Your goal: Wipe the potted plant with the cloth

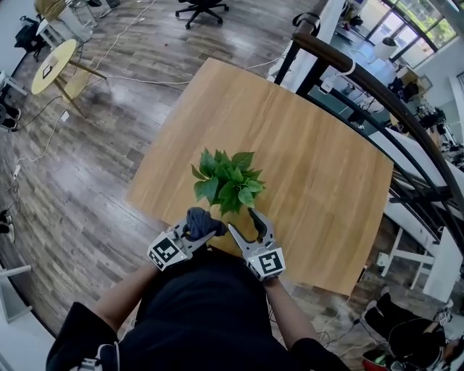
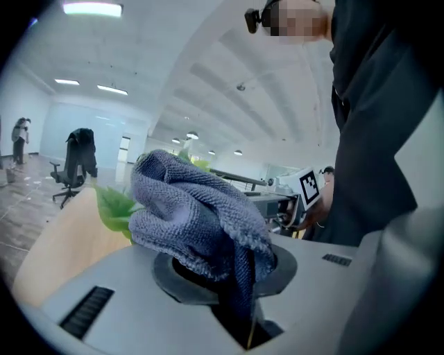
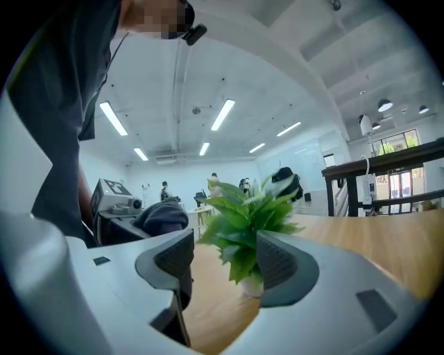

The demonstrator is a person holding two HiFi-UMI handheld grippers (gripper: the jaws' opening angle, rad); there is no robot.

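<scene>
A small potted plant with green leaves stands near the front edge of the wooden table. My left gripper is just in front of it on the left, shut on a bunched blue-grey cloth. In the left gripper view the cloth bulges out of the closed jaws, with leaves showing behind it. My right gripper is held beside the left one, open and empty. In the right gripper view the plant and its white pot show through the gap, farther off and apart from the pads.
A dark curved railing runs along the table's far right side, with white desks beyond it. A small round yellow table and an office chair stand on the wood floor at the back left, among loose cables.
</scene>
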